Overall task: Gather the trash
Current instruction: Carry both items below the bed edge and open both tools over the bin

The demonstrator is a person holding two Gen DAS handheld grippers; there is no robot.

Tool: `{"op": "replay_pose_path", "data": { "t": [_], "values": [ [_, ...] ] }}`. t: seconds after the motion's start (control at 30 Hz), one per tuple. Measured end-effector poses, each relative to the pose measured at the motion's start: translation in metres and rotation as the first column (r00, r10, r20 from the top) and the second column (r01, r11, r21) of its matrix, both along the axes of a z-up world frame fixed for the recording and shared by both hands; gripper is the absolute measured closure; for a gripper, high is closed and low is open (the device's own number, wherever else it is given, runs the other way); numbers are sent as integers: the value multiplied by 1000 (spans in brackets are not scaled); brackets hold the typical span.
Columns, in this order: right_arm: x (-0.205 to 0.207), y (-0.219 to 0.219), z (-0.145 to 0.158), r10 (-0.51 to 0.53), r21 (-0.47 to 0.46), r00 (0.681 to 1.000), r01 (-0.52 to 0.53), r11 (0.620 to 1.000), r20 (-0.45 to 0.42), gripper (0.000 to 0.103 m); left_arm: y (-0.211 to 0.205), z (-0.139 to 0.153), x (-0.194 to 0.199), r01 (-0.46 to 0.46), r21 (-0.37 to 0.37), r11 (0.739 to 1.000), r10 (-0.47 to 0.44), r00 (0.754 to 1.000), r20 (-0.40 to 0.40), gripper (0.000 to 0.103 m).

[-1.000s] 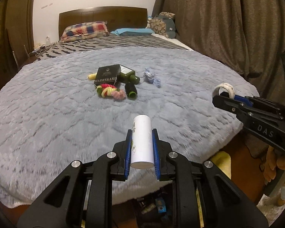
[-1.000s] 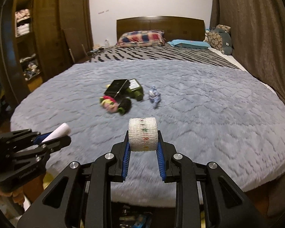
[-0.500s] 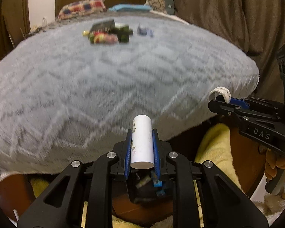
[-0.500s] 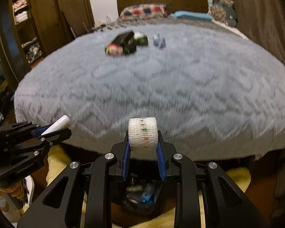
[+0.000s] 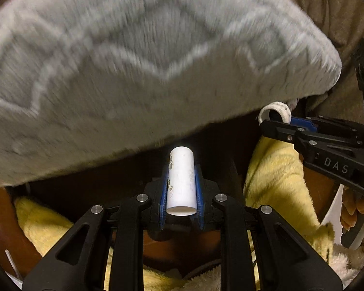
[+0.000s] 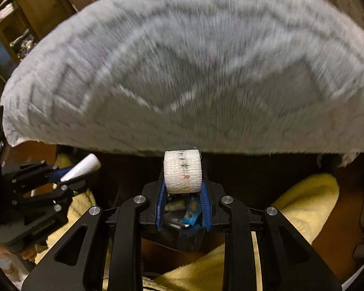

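Note:
My left gripper (image 5: 181, 169) is shut on a white paper tube (image 5: 182, 181), held below the bed's front edge. It also shows in the right wrist view (image 6: 71, 172), at the left, with the tube (image 6: 81, 167) sticking out. My right gripper (image 6: 183, 186) is shut on a white gauze bandage roll (image 6: 182, 172). It shows at the right of the left wrist view (image 5: 279, 121) with the roll (image 5: 276, 111). Under the right gripper sits a dark bin (image 6: 182, 237) holding bits of trash (image 6: 190, 215).
The grey plush blanket (image 5: 145, 60) on the bed hangs over the top of both views. A yellow fluffy cloth (image 5: 274, 177) lies on the floor around the bin. Brown curtains (image 5: 339, 12) hang at the right. A wooden shelf unit (image 6: 36, 12) stands at the left.
Both grippers have tilted down and dropped below the bed's edge, keeping the tube and the roll. The trash on the bed has left view and the bin has come closer.

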State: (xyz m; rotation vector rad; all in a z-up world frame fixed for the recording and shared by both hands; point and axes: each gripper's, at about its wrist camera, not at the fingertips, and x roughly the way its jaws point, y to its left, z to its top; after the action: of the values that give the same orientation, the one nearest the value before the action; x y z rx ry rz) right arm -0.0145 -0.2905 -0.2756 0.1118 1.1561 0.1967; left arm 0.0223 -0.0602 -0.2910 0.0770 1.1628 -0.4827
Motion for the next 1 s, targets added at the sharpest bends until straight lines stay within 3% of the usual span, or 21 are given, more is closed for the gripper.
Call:
{"op": "replay_pose_path", "data": {
  "t": [0.2, 0.4, 0.5, 0.57, 0.7, 0.77, 0.87, 1.0],
  "values": [
    [2, 5, -32, 5, 2, 997, -5, 1000, -81, 77, -4, -38, 7, -2, 14, 1000, 3, 996, -93, 85],
    [2, 11, -45, 2, 3, 993, -2, 1000, -120, 76, -4, -52, 12, 1, 27, 1000, 2, 992, -126, 85],
    [5, 12, -44, 0, 7, 993, 1, 1000, -120, 76, -4, -54, 15, -7, 42, 999, 12, 993, -121, 68],
    [7, 12, -42, 0, 7, 993, 1, 1000, -116, 61, -3, -51, 17, -13, 37, 999, 17, 993, -117, 65],
    [7, 8, -32, -17, 7, 996, 18, 1000, -91, 55, 1, -40, 16, -23, 45, 999, 27, 996, -90, 64],
    [9, 5, -20, -34, 2, 997, 35, 999, -63, 45, 2, -28, 13, -24, 50, 998, 27, 998, -56, 59],
    [8, -5, 10, -76, -14, 997, 76, 997, 18, 25, 6, 6, 6, -25, 61, 998, 22, 999, 46, 45],
    [4, -11, 57, -103, -30, 985, 108, 994, 141, 16, 17, 55, 0, -36, 50, 998, 27, 983, 180, 29]
  ]
}}
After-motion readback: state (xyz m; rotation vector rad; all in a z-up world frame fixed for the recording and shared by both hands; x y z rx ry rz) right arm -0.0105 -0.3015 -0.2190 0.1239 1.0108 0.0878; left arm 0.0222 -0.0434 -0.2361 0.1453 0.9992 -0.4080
